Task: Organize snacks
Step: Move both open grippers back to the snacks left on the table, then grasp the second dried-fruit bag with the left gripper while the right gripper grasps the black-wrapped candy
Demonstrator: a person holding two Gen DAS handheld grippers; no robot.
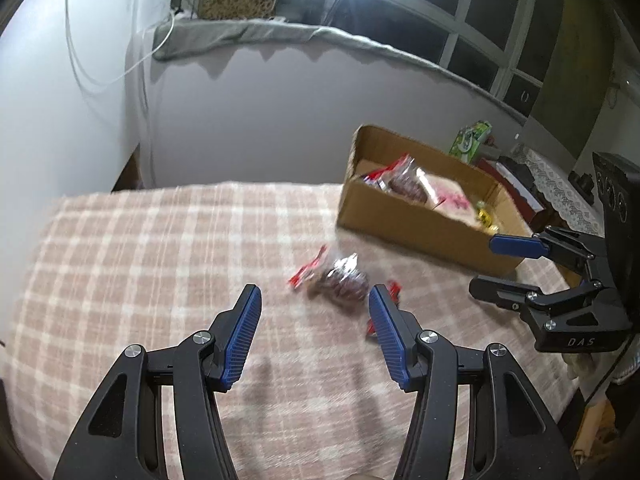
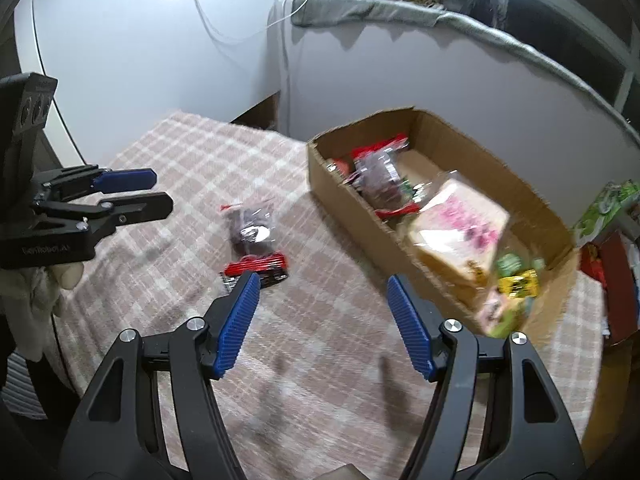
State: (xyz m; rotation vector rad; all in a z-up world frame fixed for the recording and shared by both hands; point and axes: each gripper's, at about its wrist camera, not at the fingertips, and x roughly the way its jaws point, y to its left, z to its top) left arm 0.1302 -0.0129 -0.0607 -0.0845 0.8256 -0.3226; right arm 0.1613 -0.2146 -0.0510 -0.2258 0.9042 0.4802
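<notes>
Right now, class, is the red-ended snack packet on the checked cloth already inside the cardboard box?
No, the snack packet lies on the cloth outside the cardboard box.

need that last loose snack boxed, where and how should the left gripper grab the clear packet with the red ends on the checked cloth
Probably across the bulging dark middle of the snack packet, coming down from above with the left gripper. The packet lies flat on the checked cloth, clear of the cardboard box, and its red crimped ends are thin and floppy, so the middle offers the firmer bite.
</notes>
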